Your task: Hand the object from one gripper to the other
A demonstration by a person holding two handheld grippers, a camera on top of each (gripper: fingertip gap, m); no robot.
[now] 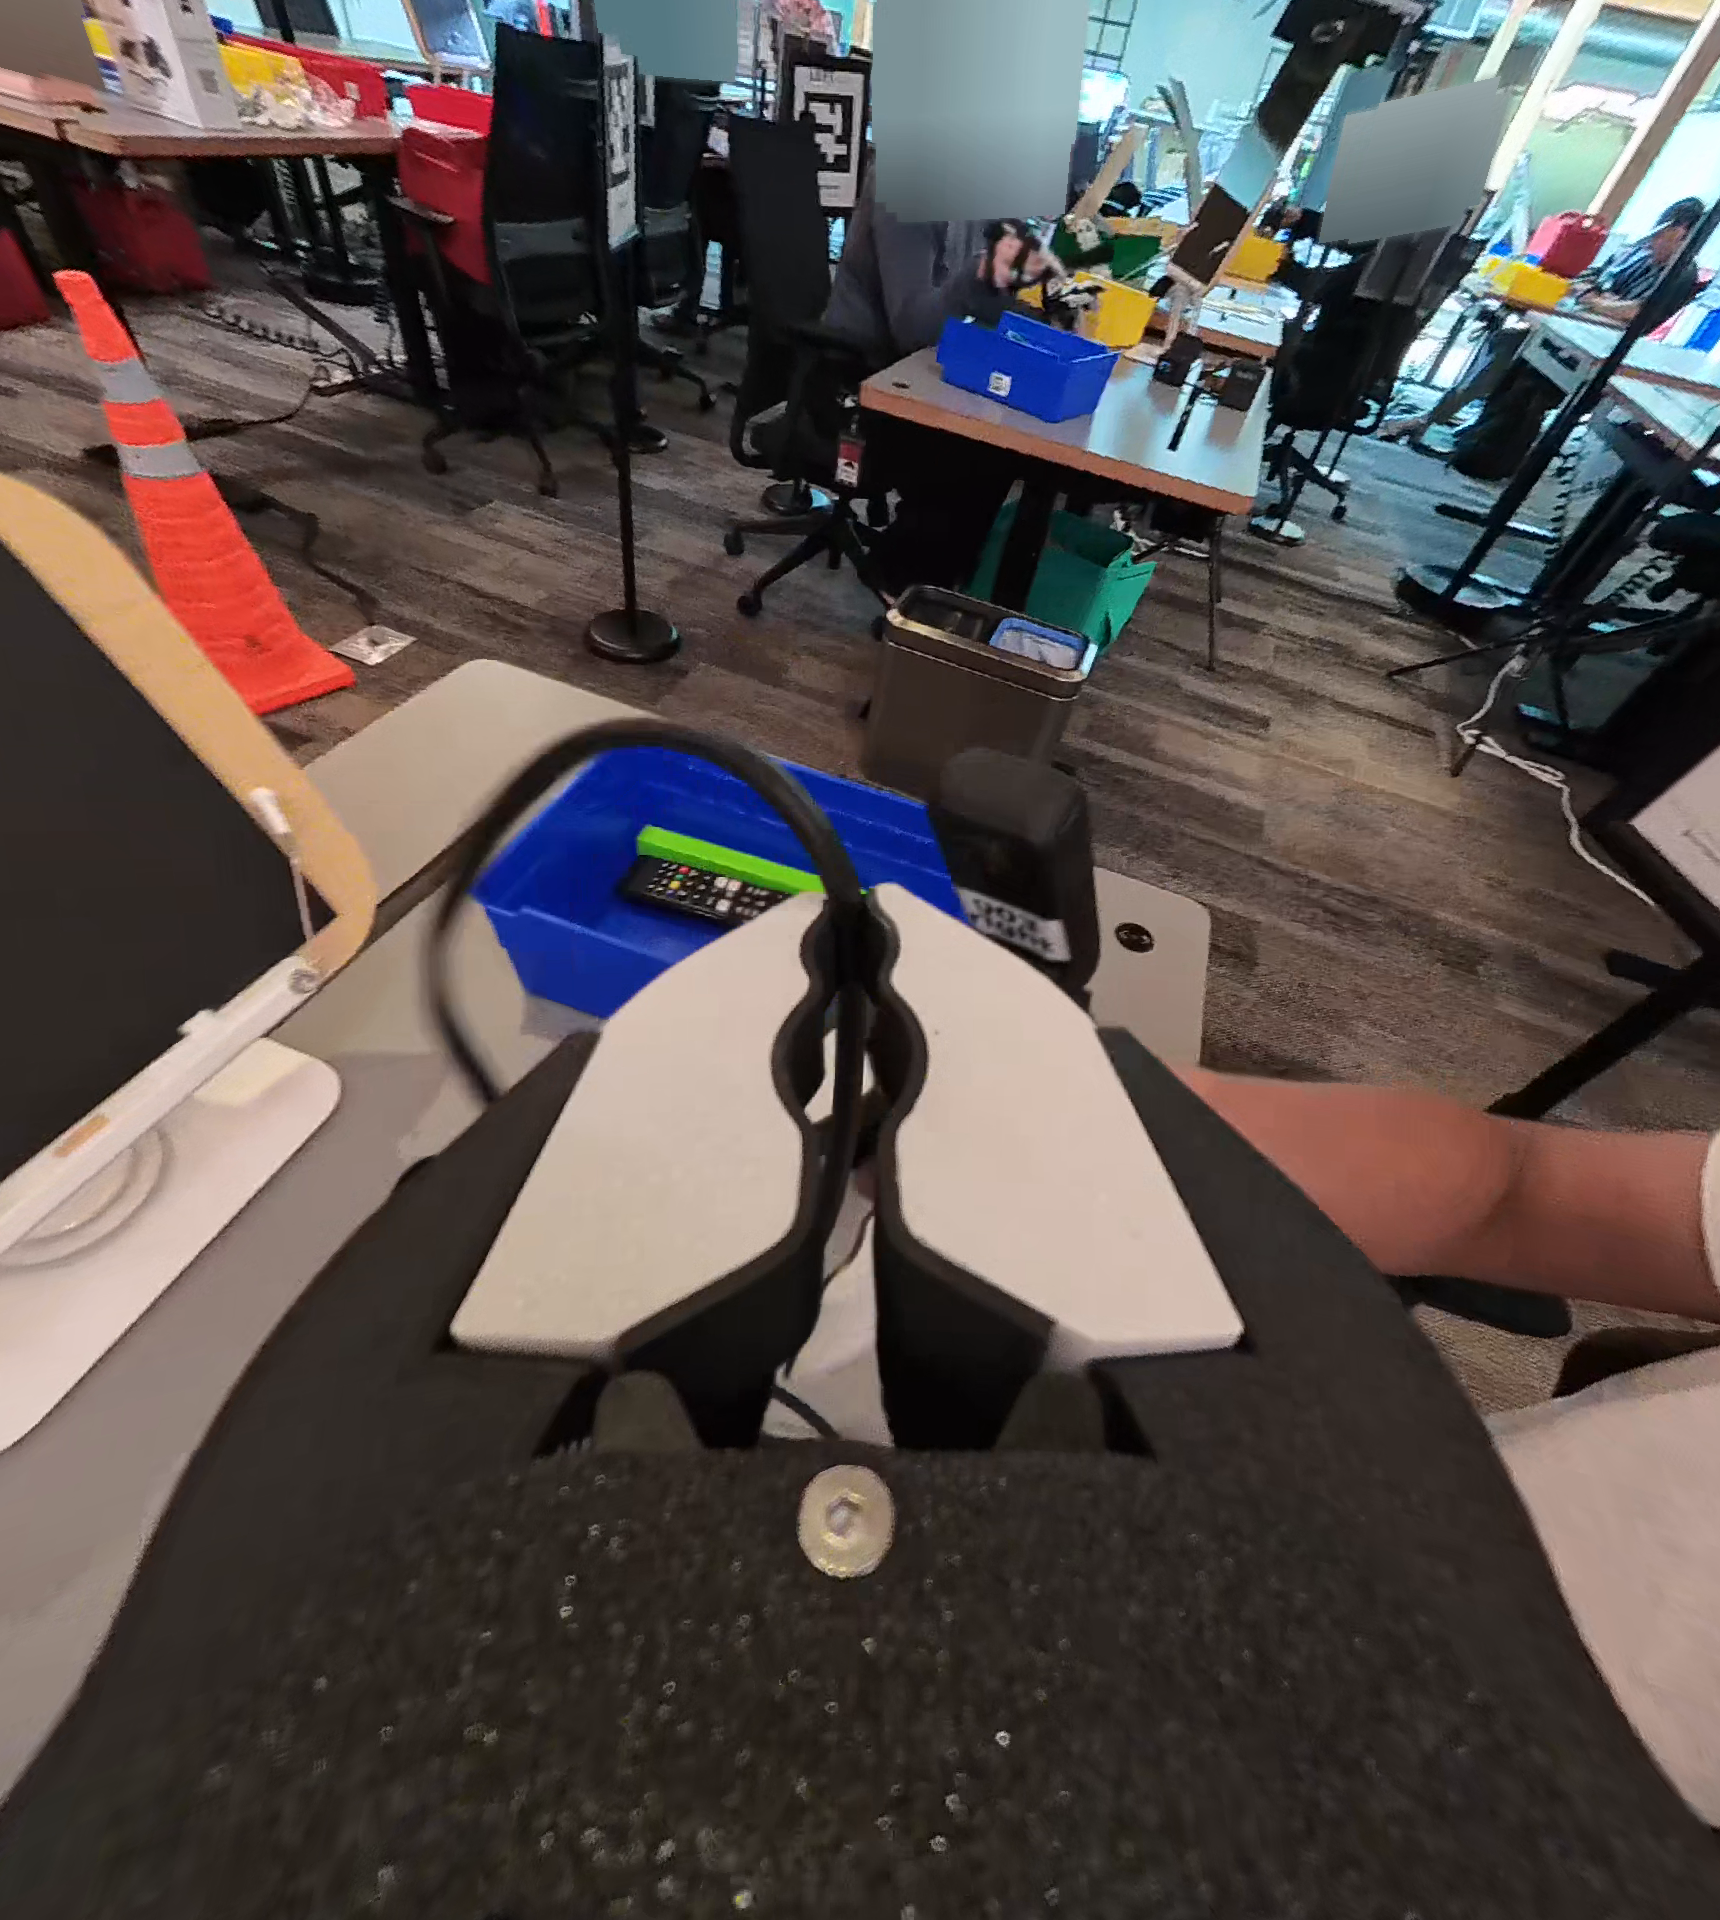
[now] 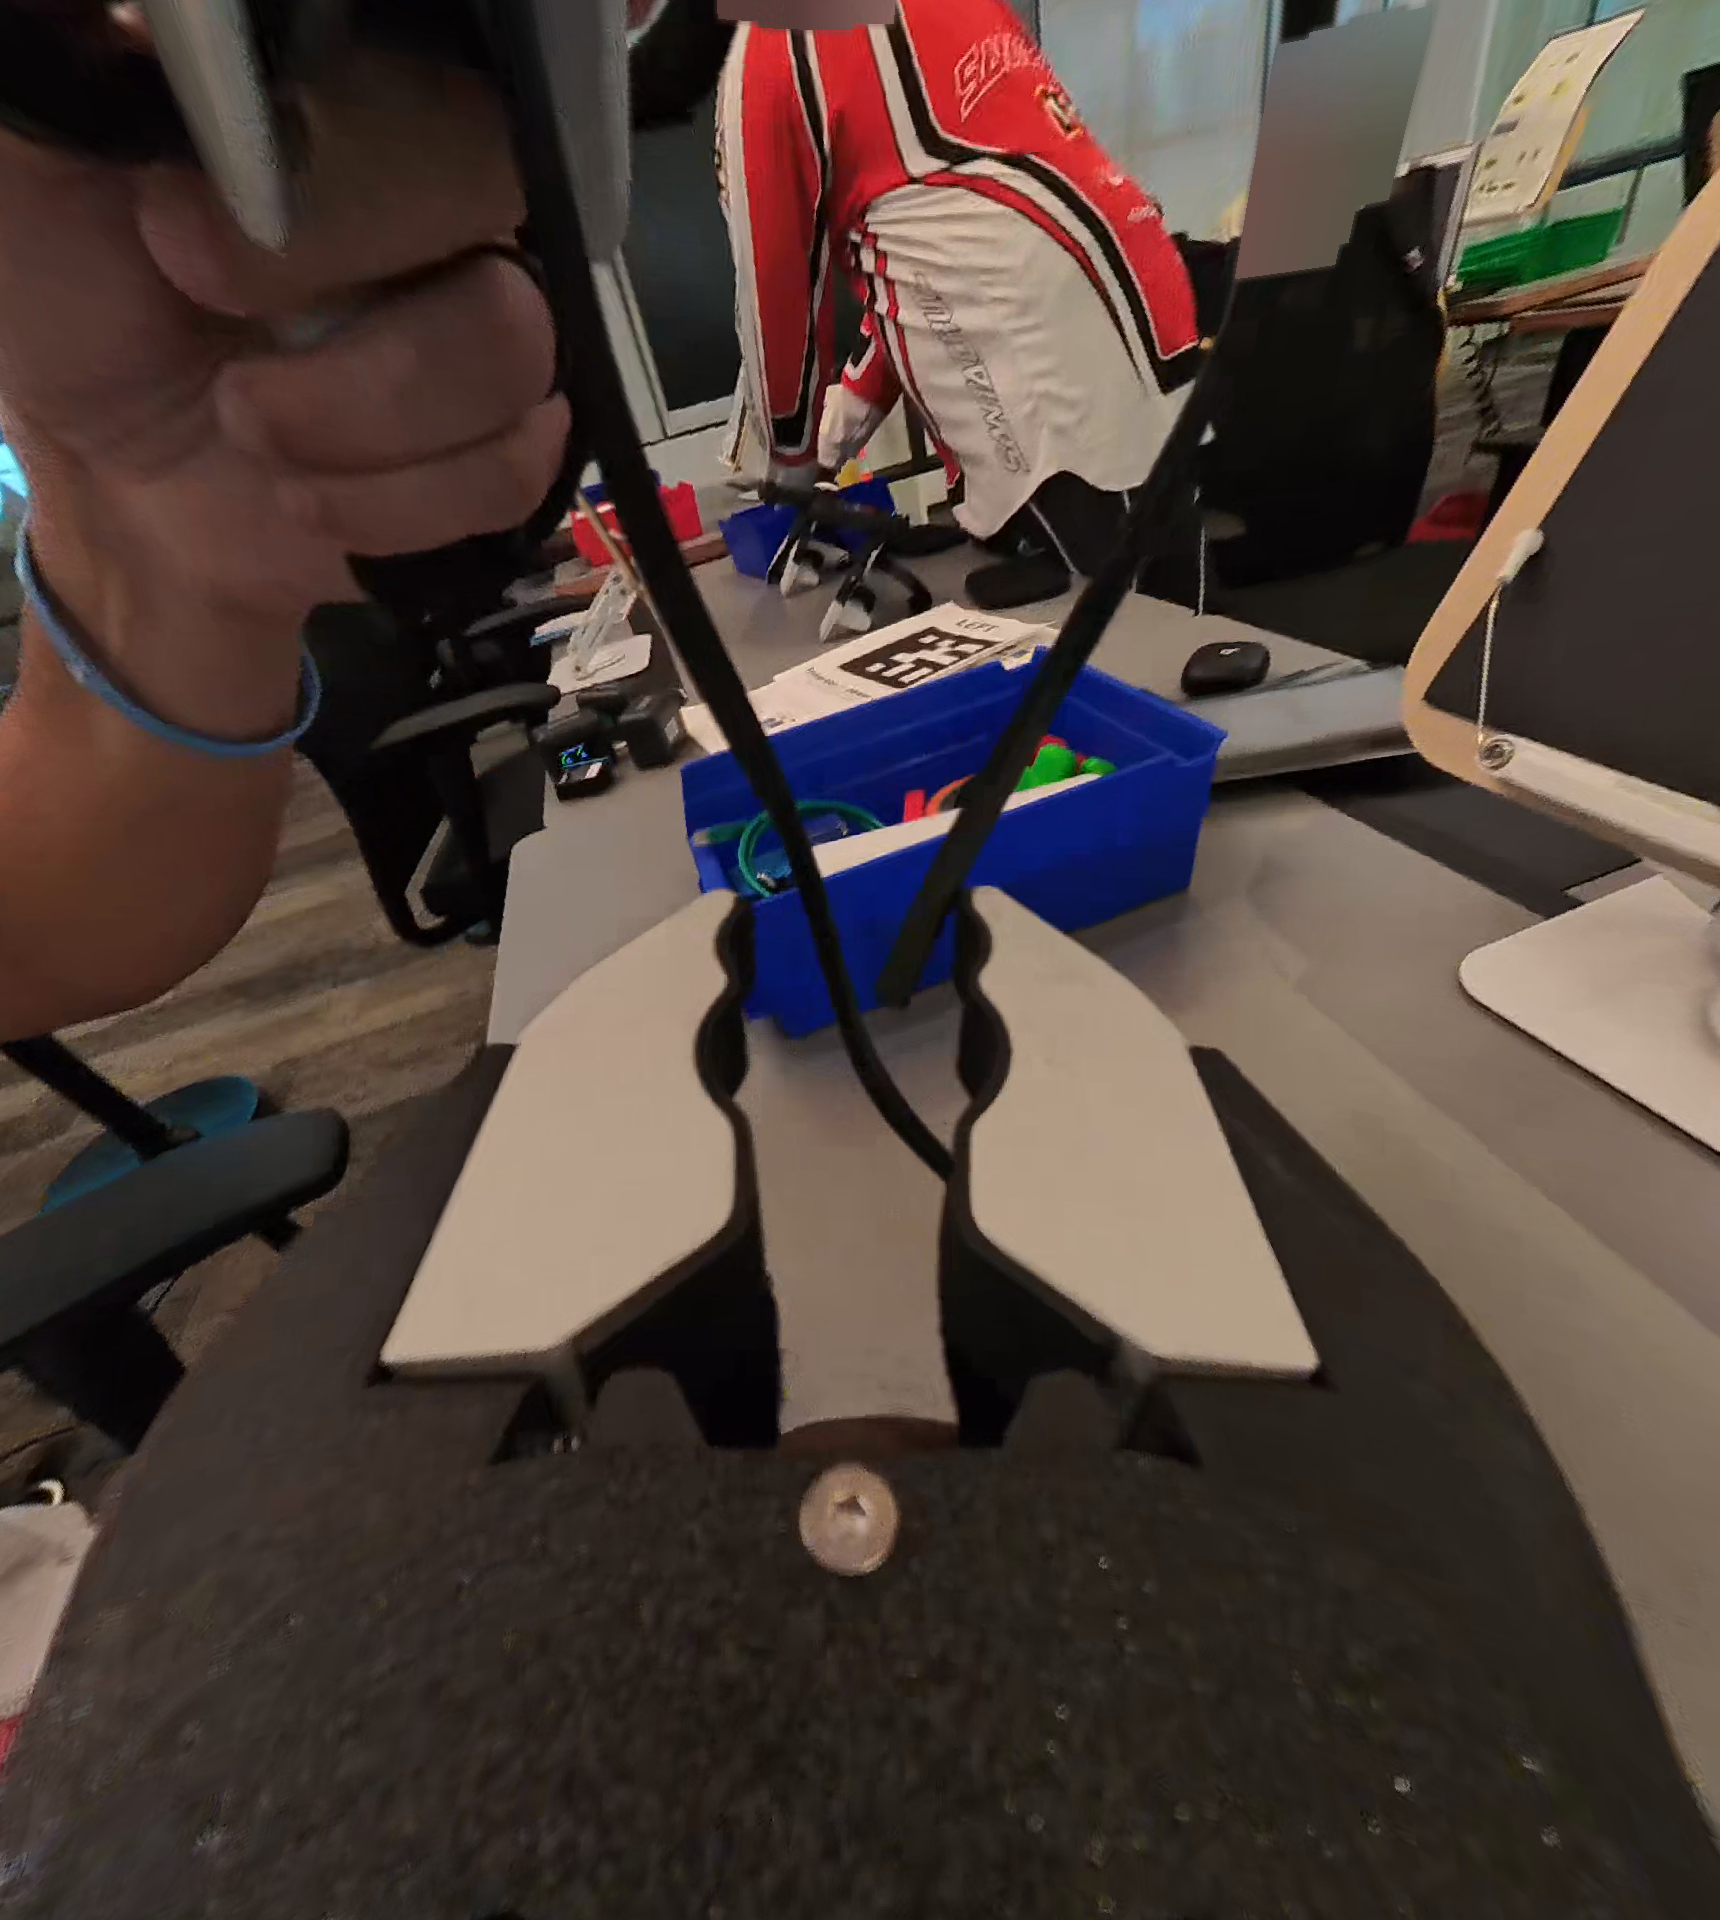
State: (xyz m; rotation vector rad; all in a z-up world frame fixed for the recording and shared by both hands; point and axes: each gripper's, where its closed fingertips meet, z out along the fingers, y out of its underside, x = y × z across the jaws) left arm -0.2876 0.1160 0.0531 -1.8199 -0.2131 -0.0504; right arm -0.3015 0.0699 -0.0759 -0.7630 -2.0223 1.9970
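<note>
The left gripper has its white, black-edged jaws pressed together on a thin black rubber-sheathed cable, which rises out of the pinch at the centre of the left wrist view, arches over toward the upper left and drops back down the left side of the frame. In the right wrist view the right gripper sits with its jaws spread, and two runs of the same cable hang down from the top of the frame into the gap; one run touches the inner edge of the jaw on the right side of the picture, but nothing is clamped there. The person's left hand, a thin blue band at the wrist, fills the upper left of that view, gripping the left tool's handle above. I'd judge the handover at its midpoint: the cable is lifted and presented between the receiving jaws, while the closing of the right gripper and the release by the left are still to come. On the grey counter beyond stands a blue plastic bin; from the right view it holds a coiled green cord, something bright green and an orange piece at mid-frame, and from the left view the same sort of blue bin shows a black remote control lying beside a lime-green bar. Whether these are one bin or two I cannot tell.
</note>
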